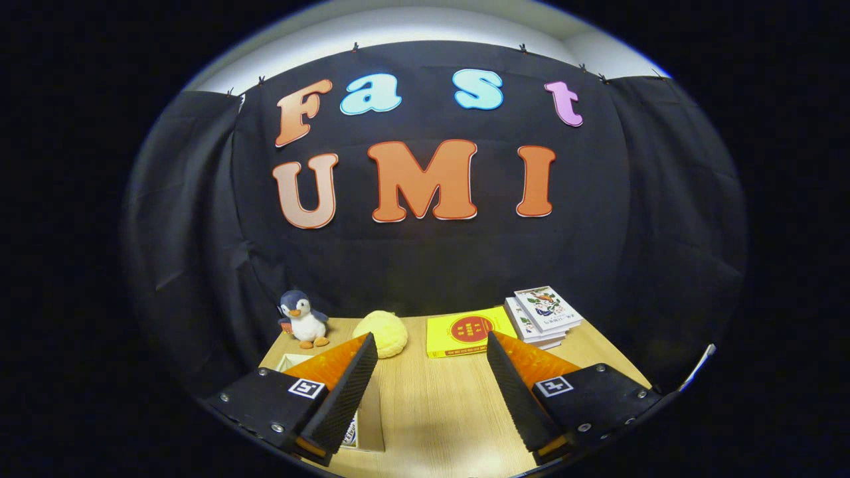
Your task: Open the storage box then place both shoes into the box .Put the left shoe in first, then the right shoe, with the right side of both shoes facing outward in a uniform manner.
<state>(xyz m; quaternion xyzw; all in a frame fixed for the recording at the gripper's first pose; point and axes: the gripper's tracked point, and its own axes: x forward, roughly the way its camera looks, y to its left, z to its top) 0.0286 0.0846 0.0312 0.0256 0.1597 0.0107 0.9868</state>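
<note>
The gripper (431,345) is released, fingers spread wide over bare desk (431,405). Beneath the left finger sits the storage box (368,415), lower left. Beyond lie a yellow plush ball (382,333), a yellow book (468,330), stacked books (543,315) and a penguin toy (302,318).

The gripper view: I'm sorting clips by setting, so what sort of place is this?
Probably a staged recording booth, not a real home: a wooden table against a black cloth wall, with props along it: a plush penguin, a yellow book, stacked books. The gripper is open above the table.
</note>
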